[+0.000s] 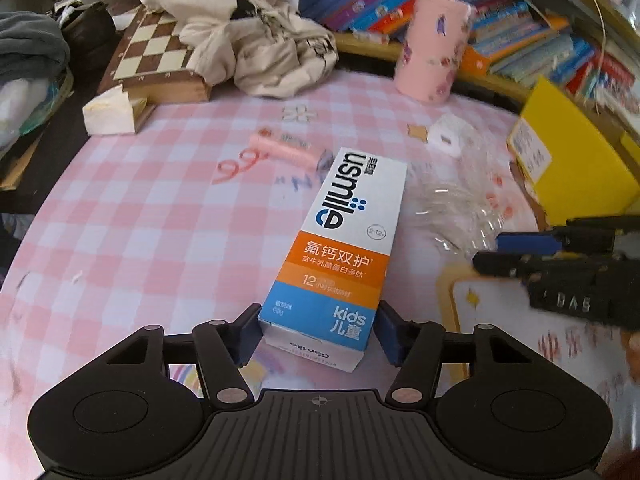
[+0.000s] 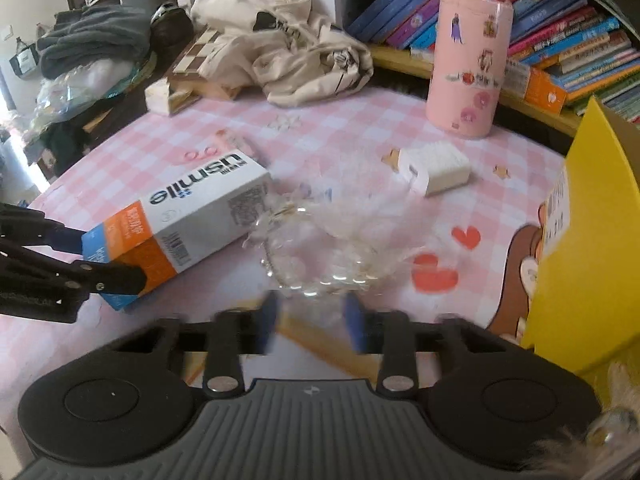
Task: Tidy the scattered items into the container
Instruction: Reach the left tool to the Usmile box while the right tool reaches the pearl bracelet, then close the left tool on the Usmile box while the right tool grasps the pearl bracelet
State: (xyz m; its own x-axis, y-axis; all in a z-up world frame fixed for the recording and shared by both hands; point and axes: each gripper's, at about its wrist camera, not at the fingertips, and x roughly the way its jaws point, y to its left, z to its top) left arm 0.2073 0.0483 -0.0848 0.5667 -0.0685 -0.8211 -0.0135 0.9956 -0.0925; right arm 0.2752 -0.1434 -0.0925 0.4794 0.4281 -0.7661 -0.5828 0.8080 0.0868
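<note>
A: Left hand-held gripper (image 1: 318,332): pinching the toothpaste box (image 1: 352,232) across its near end, one pad on each long side. Risky?

B: Somewhat. Gripped at the very end, so likely to droop or swing at the far end once lifted. Thin card, too; likely to dent under a harder squeeze, or to slip out under a softer one.

A: And the right hand-held gripper (image 2: 312,320)?

B: Drawn in close, right at the clear beaded piece (image 2: 320,264). Too blurred to tell whether anything is actually caught. Slick and loose-looking, so easy to drop on the way, or to snag on the carton's corner just beside it.

A: Where to with the carton?

B: Probably into the yellow box (image 2: 580,240) at the right of the table (image 1: 160,240), judged to be the container. Could knock the right hand-held gripper in crossing, with that one sitting in between.

A: Look of the carton?

B: Long and slim, on the pink checked cloth. White at the far part with "usmile" in dark letters, orange band in the middle, blue near end marked "kids". Barcode down one side. Corners crisp, no crushing visible.
</note>
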